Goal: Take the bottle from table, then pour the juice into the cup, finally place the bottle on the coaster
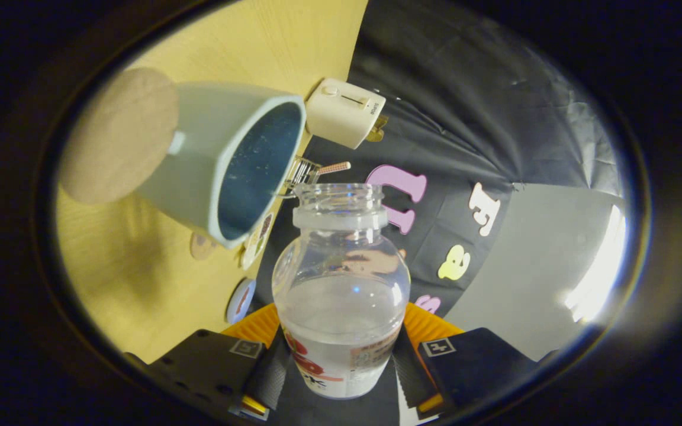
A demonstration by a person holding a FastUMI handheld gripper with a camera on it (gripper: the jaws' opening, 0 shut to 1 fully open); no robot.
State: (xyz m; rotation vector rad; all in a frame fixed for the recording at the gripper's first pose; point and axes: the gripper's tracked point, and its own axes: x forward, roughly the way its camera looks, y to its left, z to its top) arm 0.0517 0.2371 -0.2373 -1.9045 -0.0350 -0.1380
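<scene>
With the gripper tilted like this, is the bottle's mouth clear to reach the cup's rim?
Probably yes. The gripper has its jaws clamped on the bottle, whose open mouth sits just beside the cup rim with nothing between them. The toaster stands beyond, out of the way.

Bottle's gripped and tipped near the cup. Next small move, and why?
Probably tip a little further toward the cup. The gripper has both fingers pressed on the bottle, whose open mouth sits just beside the cup's rim, yet the liquid looks pooled low in the bottle, short of the neck, and no stream shows.
</scene>
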